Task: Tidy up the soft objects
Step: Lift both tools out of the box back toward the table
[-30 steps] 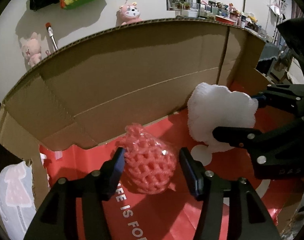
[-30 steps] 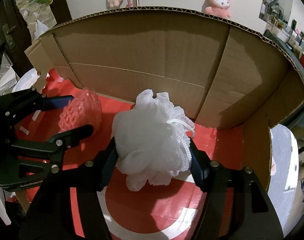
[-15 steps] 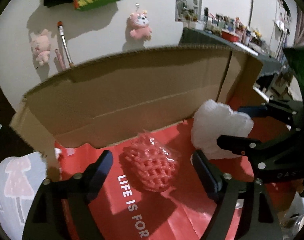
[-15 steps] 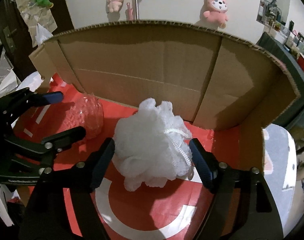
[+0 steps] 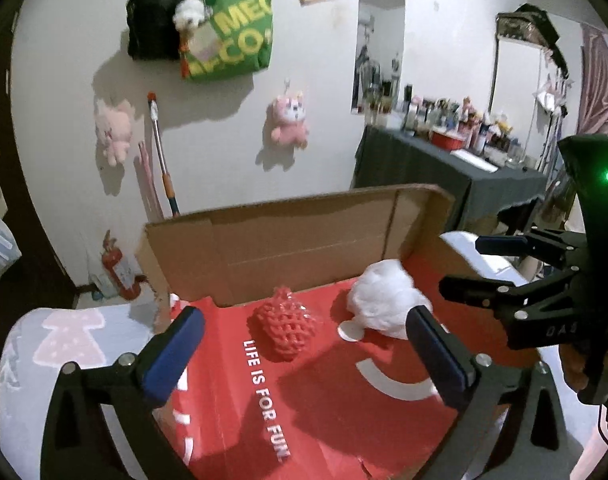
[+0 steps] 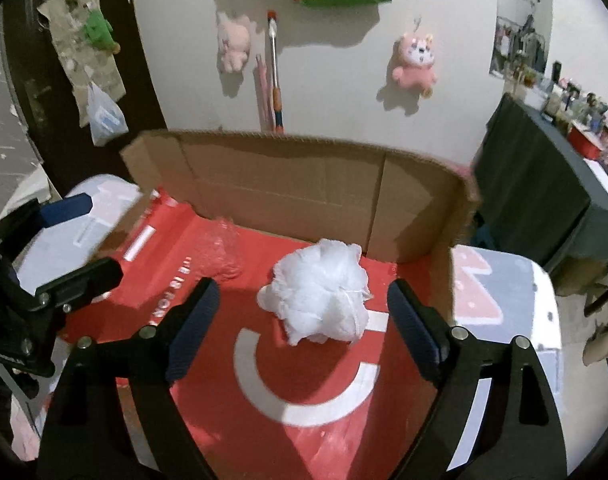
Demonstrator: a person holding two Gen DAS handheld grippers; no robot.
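Note:
A red foam-net ball [image 5: 286, 330] in clear wrap lies on the red floor of an open cardboard box [image 5: 304, 248]. To its right rests a white mesh bath pouf [image 5: 385, 306]. My left gripper [image 5: 302, 322] hovers above and in front of the ball. Its jaws are opening wide and nothing sits between the pads. My right gripper [image 6: 304, 294] hangs above the pouf [image 6: 319, 296]. Its jaws are also opening and stand clear of the pouf on both sides. Each gripper shows in the other's view: the right gripper [image 5: 483, 266] and the left gripper [image 6: 92, 238].
The box's tall back wall [image 6: 288, 184] and right side wall [image 6: 435, 280] close in the red floor. It sits on a white cloth with pink prints [image 5: 64, 340]. Behind are pink plush toys [image 5: 290, 122], a green bag [image 5: 228, 32], a mop handle [image 5: 162, 160] and a cluttered dark table [image 5: 443, 168].
Both grippers opened, let go of the red ball and the white pouf, and drew up and back. Both objects now lie free on the box floor.

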